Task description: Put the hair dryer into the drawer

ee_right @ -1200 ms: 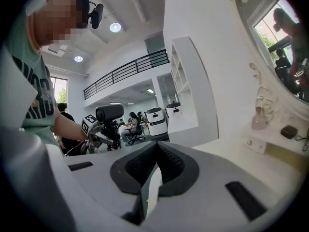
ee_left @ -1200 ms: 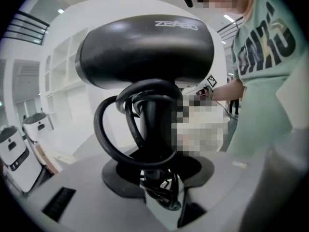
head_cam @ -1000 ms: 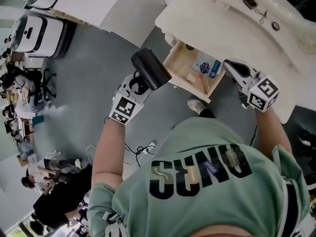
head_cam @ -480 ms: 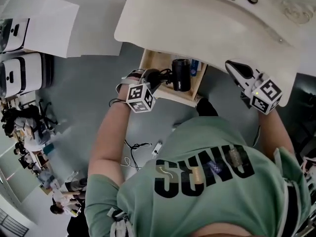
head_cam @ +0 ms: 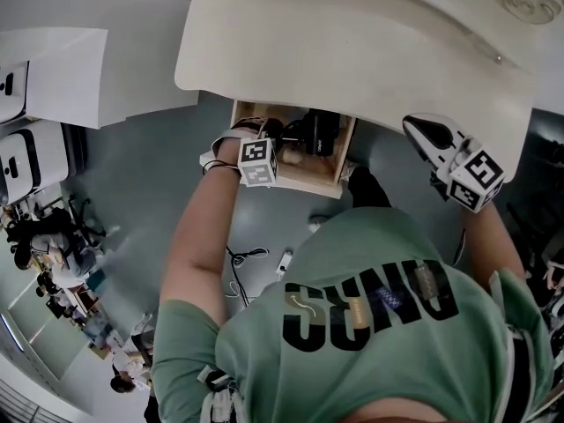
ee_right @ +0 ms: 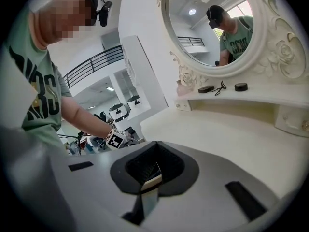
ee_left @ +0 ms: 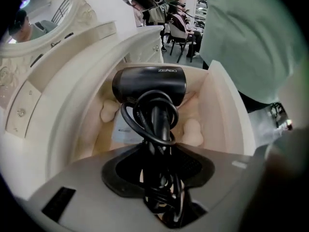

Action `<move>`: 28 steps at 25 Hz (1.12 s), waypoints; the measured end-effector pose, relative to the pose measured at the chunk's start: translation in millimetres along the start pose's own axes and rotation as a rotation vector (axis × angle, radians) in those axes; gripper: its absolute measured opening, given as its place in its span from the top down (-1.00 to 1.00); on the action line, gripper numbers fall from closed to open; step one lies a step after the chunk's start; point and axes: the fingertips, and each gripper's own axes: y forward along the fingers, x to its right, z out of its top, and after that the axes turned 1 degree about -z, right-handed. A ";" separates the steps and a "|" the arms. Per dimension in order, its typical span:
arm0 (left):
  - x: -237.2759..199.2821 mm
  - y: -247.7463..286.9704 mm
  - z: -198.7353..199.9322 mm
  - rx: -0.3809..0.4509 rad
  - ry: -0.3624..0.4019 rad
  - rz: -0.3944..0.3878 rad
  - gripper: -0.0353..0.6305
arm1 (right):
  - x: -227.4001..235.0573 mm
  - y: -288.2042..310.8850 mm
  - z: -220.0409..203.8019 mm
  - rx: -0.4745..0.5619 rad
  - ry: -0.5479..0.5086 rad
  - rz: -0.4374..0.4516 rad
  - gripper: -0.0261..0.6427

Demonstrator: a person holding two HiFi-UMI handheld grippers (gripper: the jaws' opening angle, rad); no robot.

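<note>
Black hair dryer [ee_left: 149,83], handle pinched in the left claw [ee_left: 161,170], has been lowered into the open pale wooden drawer [ee_left: 223,115], awaiting release.

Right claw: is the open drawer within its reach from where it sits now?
Probably not directly. The right claw hovers above the tabletop, which overhangs the drawer, and the left claw, shut on the hair dryer, fills the opening.

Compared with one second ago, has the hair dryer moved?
Yes. The hair dryer went from outside the open drawer to inside it, under the tabletop edge.
</note>
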 end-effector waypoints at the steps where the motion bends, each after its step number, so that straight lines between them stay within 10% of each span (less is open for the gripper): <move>1: -2.9 5.7 -1.9 -0.004 -0.006 -0.001 0.35 | 0.7 -1.1 -1.9 -0.001 0.005 -0.003 0.95; 15: -13.2 18.1 -3.7 0.065 -0.157 0.025 0.05 | -1.5 -1.1 -13.4 -0.015 0.029 0.023 0.95; 28: 6.0 -161.2 6.8 0.451 -0.567 0.403 0.05 | -95.2 48.2 43.6 -0.015 -0.128 0.259 0.95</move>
